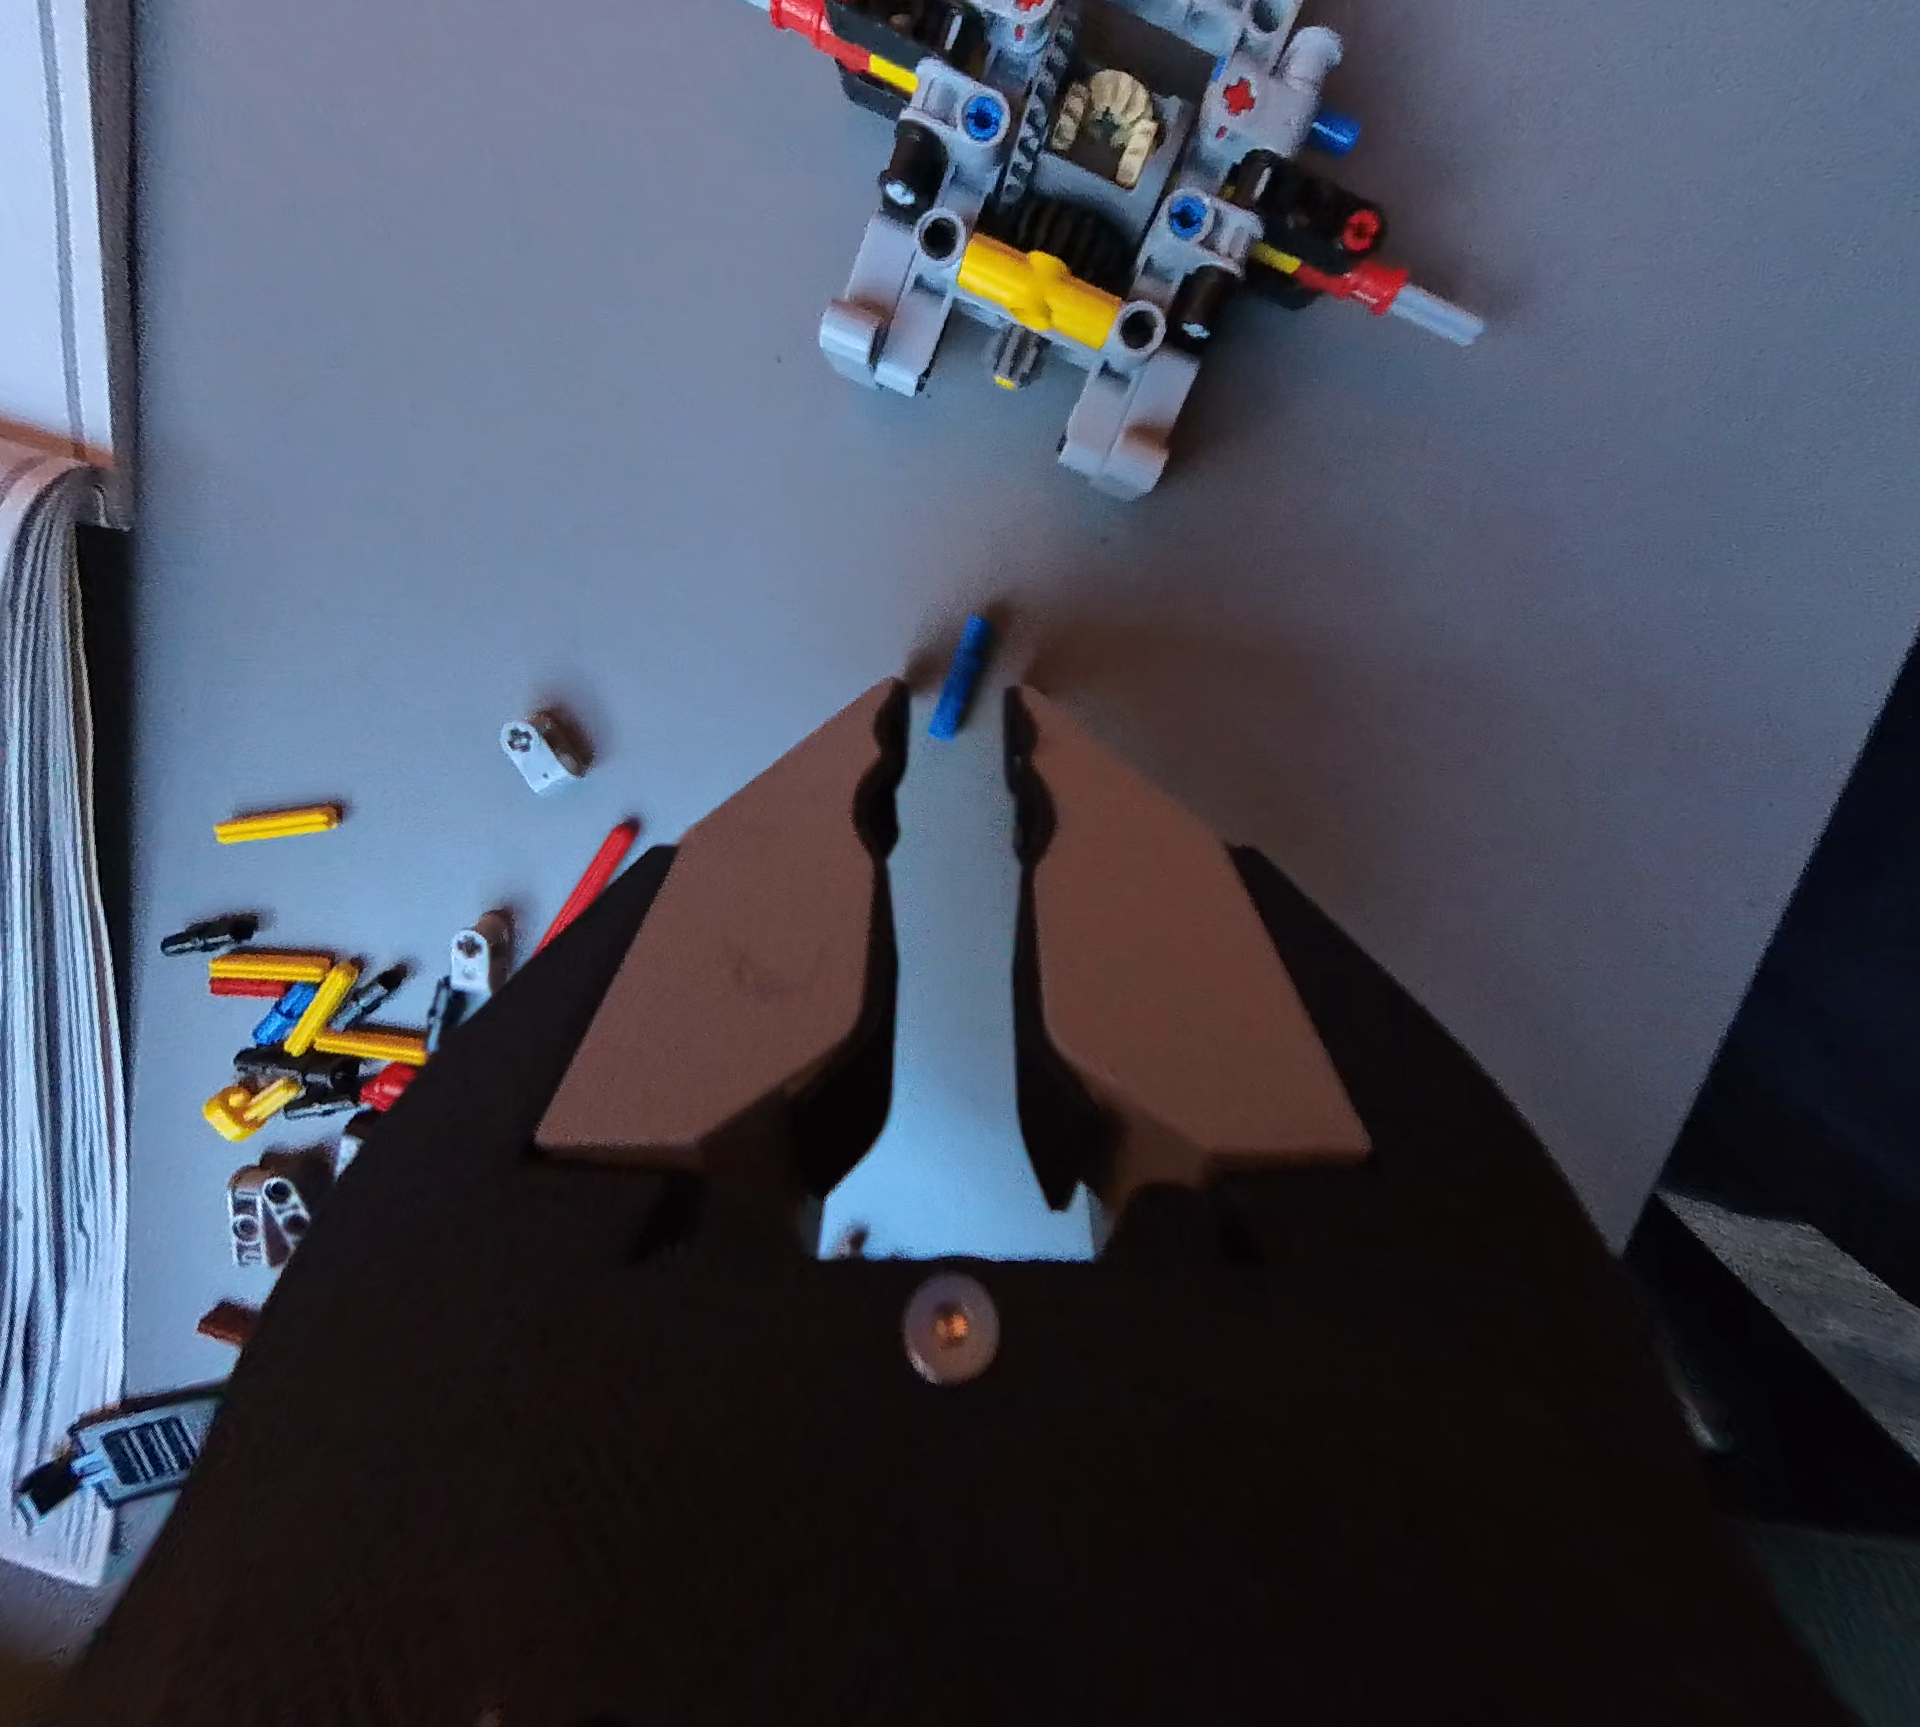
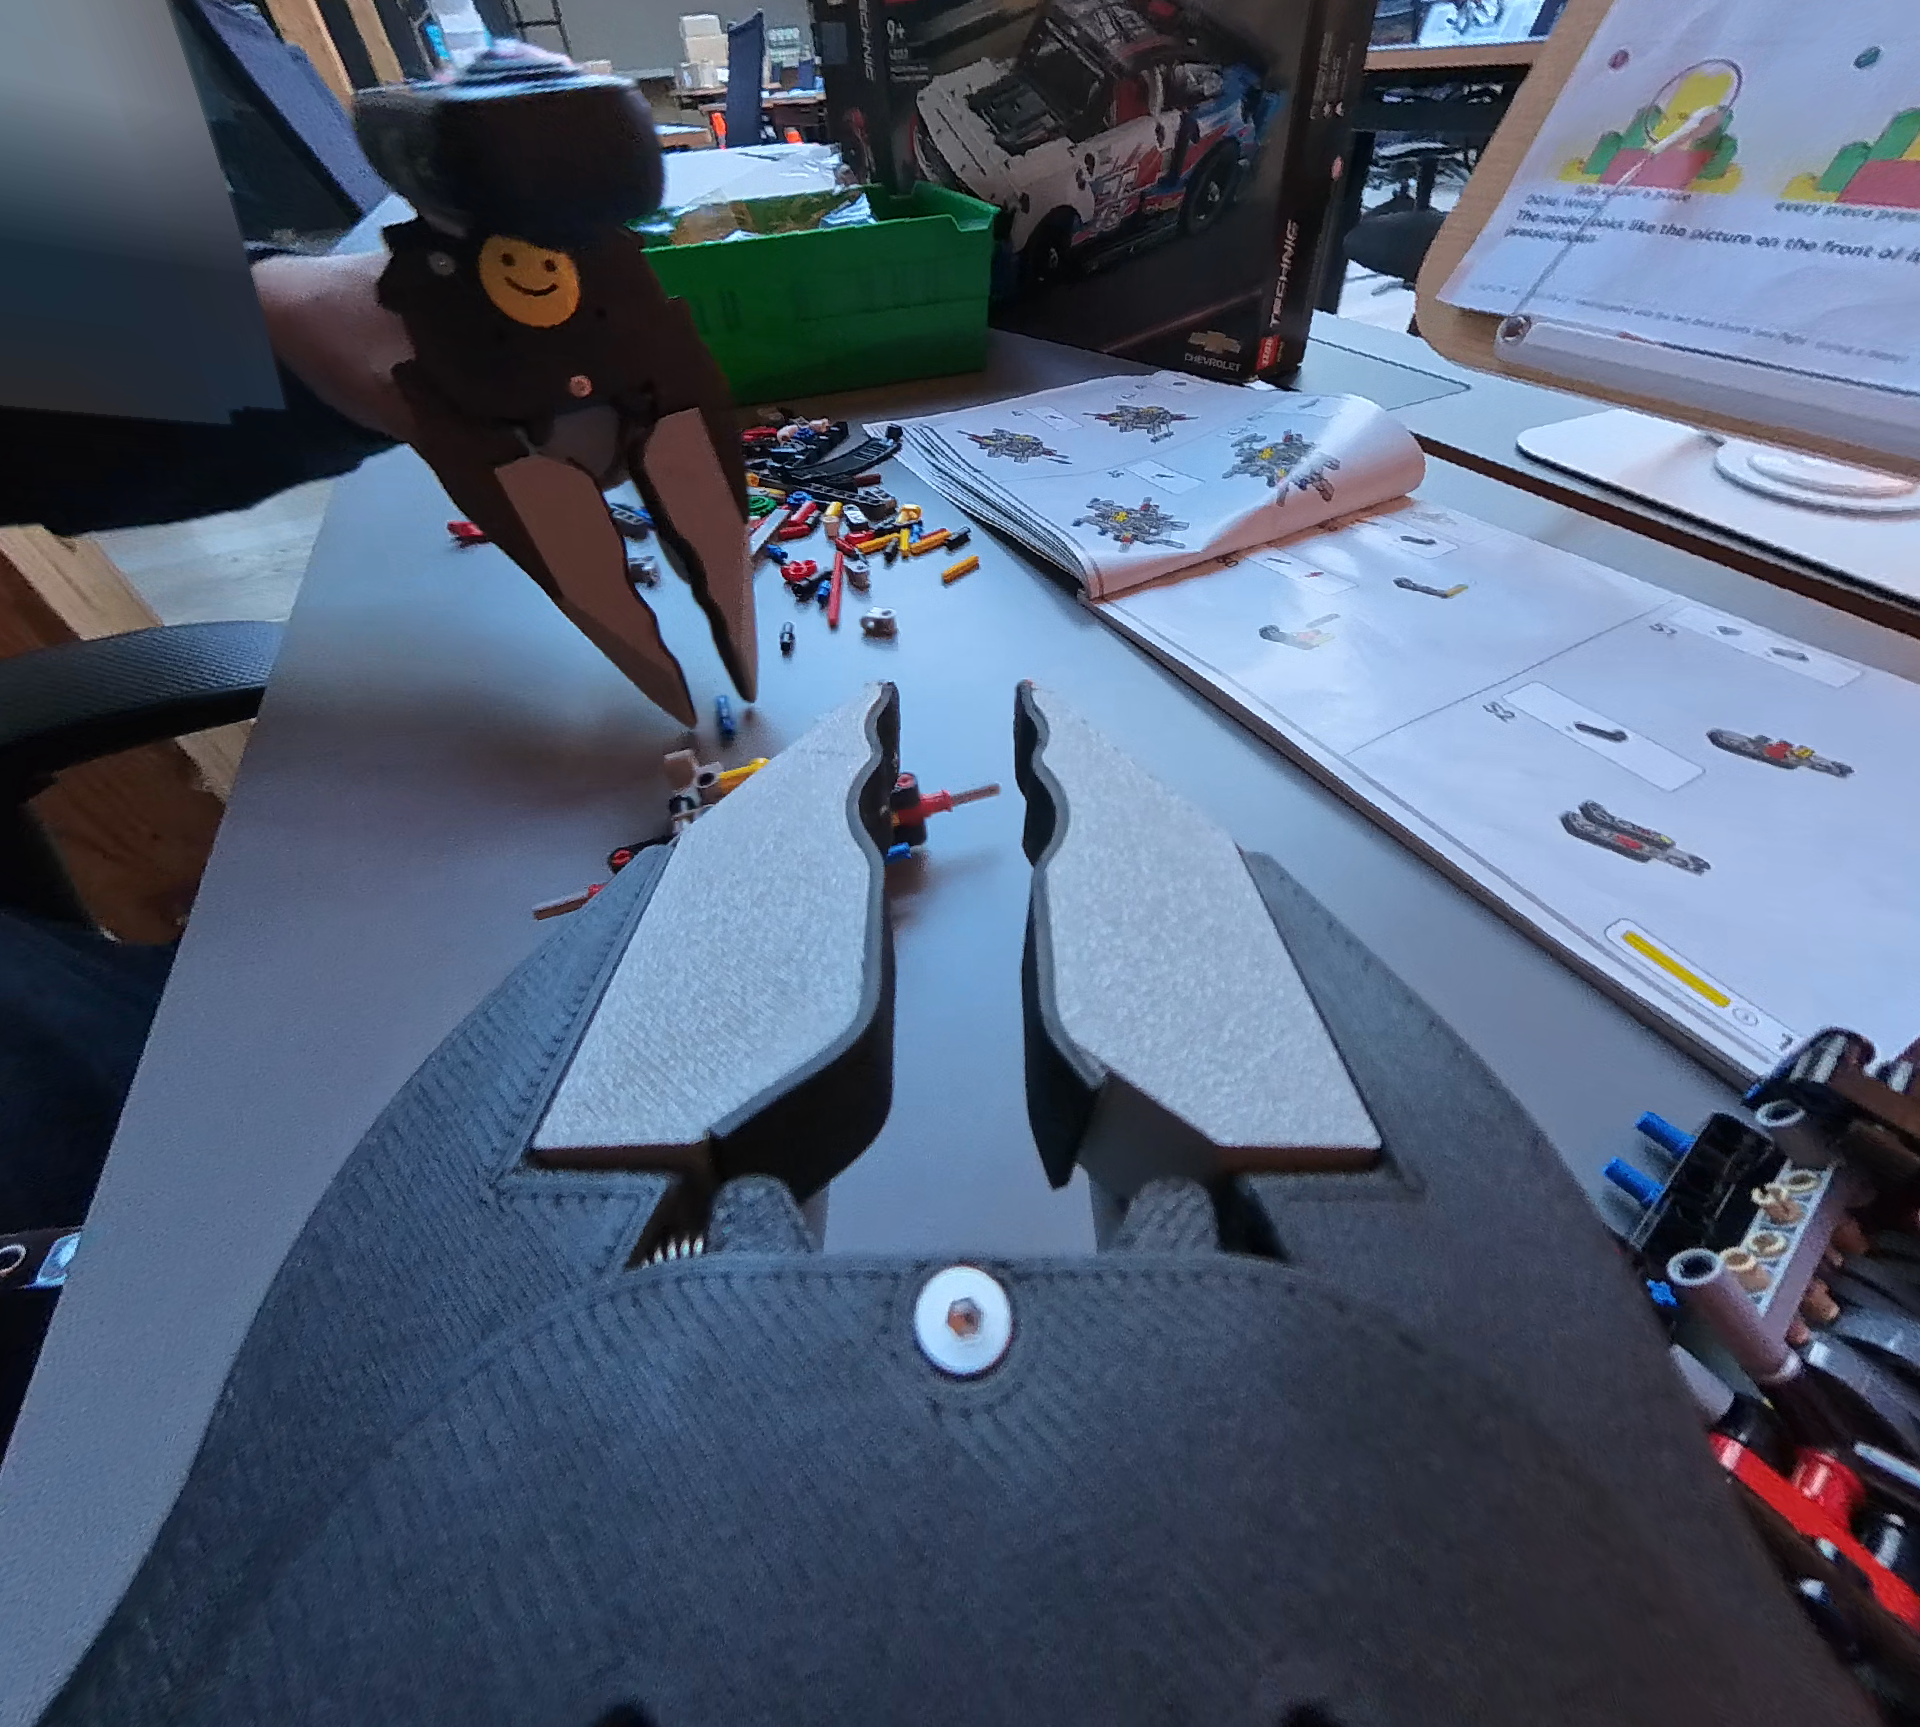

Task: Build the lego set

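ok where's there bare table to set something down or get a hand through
Bare table runs between the right gripper and the open instruction booklet. More bare surface lies between the grey assembly and the loose pieces. Crowded: that pile, and around the left gripper, open over a small blue pin.

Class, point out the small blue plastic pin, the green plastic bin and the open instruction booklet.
Small blue plastic pin (image 1: 961, 678), left wrist view, mid-shaft.
Green plastic bin (image 2: 831, 295), right wrist view, front wall.
Open instruction booklet (image 2: 1455, 701), right wrist view, flat right-hand page.
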A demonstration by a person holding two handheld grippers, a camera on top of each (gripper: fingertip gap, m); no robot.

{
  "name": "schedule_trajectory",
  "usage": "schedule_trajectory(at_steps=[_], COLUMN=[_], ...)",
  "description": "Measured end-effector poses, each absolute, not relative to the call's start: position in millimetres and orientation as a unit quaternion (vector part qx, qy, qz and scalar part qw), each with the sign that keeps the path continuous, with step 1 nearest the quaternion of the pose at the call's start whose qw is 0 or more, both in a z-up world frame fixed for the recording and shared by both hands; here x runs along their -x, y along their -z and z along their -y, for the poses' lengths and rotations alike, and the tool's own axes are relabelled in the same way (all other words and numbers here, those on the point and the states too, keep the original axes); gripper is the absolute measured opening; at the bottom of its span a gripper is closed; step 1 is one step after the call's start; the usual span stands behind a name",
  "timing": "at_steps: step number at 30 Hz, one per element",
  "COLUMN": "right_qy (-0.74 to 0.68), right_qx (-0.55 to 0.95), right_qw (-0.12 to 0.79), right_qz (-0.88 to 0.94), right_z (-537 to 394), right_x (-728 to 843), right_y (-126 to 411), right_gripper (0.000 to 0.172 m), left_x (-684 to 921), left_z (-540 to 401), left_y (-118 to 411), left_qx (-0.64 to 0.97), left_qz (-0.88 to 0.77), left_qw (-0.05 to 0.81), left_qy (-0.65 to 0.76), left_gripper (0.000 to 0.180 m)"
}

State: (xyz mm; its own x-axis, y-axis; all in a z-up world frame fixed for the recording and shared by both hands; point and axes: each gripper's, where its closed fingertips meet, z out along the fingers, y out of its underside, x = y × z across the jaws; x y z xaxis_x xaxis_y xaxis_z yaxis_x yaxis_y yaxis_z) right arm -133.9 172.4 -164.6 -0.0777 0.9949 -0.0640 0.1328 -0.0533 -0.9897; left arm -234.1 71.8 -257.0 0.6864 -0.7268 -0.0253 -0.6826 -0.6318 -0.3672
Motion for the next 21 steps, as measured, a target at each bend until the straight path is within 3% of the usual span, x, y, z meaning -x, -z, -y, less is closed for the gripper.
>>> schedule_trajectory(at_steps=[10,21], right_qy=[-0.499,-0.509], right_qx=[0.512,0.53], right_qw=[0.425,0.415], right_qz=[0.555,0.536], right_z=[-161,-169], right_x=[136,137], right_y=[165,168], right_gripper=[0.017,0.016], left_x=[349,392], left_z=[-14,12], left_y=[217,245], left_qx=[0.941,0.953], left_qz=[-0.308,-0.286], left_qw=[0.141,0.103], left_qy=[-0.007,-0.004], left_gripper=[0.012,0.009])
